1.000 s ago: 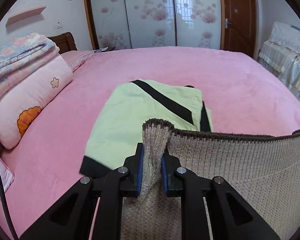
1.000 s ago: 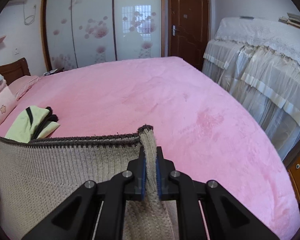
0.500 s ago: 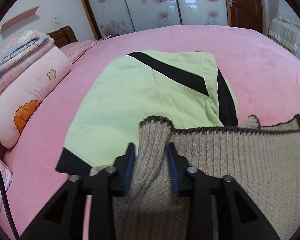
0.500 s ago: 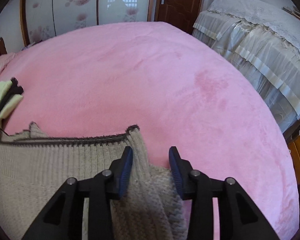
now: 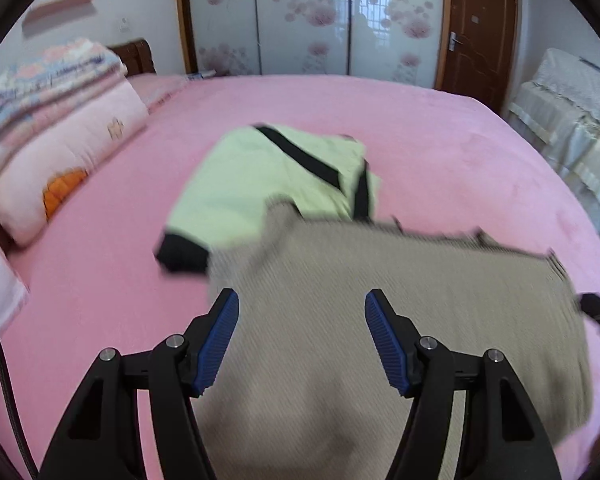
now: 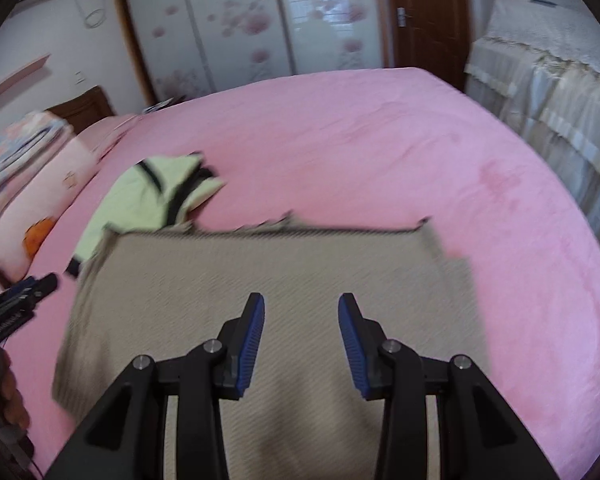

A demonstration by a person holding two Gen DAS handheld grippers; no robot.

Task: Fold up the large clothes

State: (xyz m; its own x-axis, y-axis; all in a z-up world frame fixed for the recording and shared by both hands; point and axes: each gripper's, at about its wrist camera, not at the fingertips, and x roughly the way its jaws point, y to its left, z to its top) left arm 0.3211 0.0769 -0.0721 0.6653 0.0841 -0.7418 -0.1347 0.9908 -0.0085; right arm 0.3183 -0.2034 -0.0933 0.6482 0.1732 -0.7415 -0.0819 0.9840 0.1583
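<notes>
You see a beige ribbed knit sweater on the pink bedspread. Beyond it lies a pale green garment with black stripes.

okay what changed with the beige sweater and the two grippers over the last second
Both grippers let go: the left gripper and right gripper have just been opening and drawn back. The beige sweater now lies flat on the pink bed. The folded green garment stayed put.

Each fisheye camera sat on its own gripper, looking forward and steeply down between the blue-padded fingers at a pink bed, close over a beige knitted sweater. Both views shared the sweater, a folded light-green garment, stacked pillows and the floral wardrobe doors. The right view caught the left gripper at its left edge.
</notes>
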